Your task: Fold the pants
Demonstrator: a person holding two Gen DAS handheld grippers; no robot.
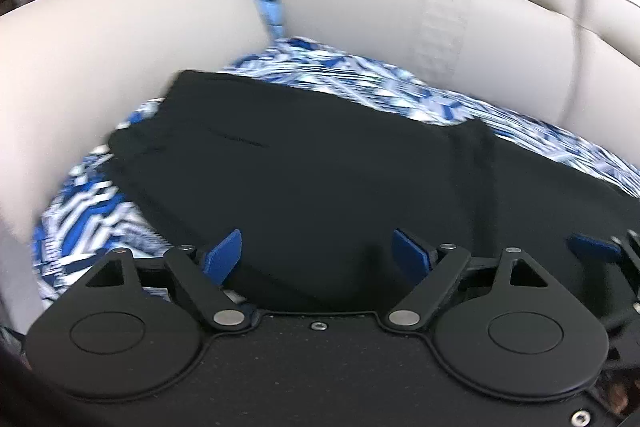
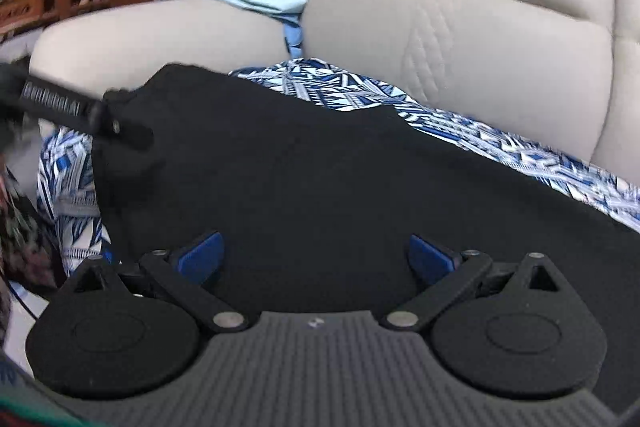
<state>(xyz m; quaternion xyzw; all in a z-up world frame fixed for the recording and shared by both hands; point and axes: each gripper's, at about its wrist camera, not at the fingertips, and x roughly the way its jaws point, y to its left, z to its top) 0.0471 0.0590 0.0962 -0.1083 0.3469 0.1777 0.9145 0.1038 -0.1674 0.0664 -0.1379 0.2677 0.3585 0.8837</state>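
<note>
The black pants (image 2: 320, 167) lay on the patterned cloth (image 2: 500, 139) covering the sofa (image 2: 480, 39) seat, apparently folded at least once, though blur hid the layers; another fold probably remained. The left gripper (image 1: 318, 253) and right gripper (image 2: 316, 259) both stood spread, pinching nothing. Near the sofa backrest, bare cloth left room beyond the pants' far edge.

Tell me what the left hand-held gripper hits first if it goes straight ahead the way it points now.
Most likely the black pants. The left hand-held gripper is open and tilted down at them where they lie on the blue patterned cloth. Depth is hard to judge here.
</note>
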